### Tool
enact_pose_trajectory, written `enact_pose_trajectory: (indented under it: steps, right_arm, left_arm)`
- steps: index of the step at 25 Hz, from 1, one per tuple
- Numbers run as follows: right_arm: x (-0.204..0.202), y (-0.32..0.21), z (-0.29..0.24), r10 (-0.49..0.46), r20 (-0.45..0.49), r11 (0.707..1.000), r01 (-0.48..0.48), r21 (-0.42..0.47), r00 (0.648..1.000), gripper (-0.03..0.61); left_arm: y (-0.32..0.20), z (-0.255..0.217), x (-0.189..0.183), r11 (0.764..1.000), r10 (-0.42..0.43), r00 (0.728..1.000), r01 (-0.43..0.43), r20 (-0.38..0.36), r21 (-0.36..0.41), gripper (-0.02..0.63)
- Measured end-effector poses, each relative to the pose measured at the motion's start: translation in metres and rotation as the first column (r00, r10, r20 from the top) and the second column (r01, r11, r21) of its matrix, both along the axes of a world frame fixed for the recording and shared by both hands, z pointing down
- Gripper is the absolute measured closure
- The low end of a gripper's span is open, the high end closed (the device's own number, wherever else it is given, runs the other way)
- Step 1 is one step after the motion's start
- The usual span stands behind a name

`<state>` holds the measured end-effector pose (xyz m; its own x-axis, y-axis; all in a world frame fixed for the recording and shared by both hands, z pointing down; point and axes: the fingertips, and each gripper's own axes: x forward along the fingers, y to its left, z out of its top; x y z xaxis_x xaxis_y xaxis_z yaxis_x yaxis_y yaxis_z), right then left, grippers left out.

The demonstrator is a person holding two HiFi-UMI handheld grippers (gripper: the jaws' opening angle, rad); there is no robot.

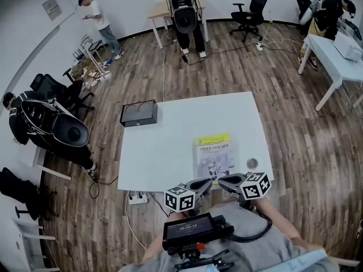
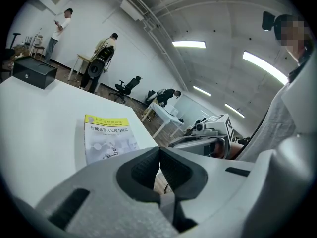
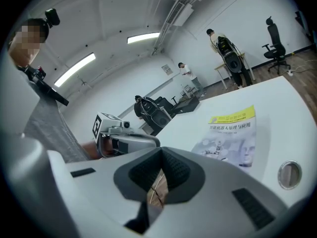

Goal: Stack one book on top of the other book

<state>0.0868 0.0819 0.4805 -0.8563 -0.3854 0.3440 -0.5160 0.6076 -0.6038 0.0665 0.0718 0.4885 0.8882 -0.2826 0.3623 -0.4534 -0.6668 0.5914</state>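
A white table (image 1: 170, 123) is set on a wood-plank floor in an office room; people are seen standing and sitting well beyond it.

The left gripper (image 2: 159, 150) is held at the near table edge. Its jaws are pressed together, and nothing is gripped between them.

The right gripper (image 3: 161, 151) is held just beside the left gripper, the tips of the two turned toward each other. Its jaws are likewise pressed together, with nothing between them.

One book (image 1: 214, 154), with a yellow band along its far edge, is laid flat on the table just ahead of both sets of tips and is touched by neither. Whether a second book lies beneath it cannot be told.

A small round object (image 1: 252, 164) is located just ahead of the right gripper, beside the book.

A black box (image 1: 139, 113) is located well ahead and to the left of the left gripper, at the far table corner.
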Motion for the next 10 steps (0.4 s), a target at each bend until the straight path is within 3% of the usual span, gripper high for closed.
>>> enact_pose_trajectory:
  steps: [10]
  right_arm:
    - [0.0076,-0.0031,-0.0001,0.009,-0.008,1.0,-0.009,-0.005,1.0,0.551]
  left_arm:
    - [-0.0044,0.0013,0.0045,0.999,-0.006,1.0,0.006,-0.022,-0.034,0.595]
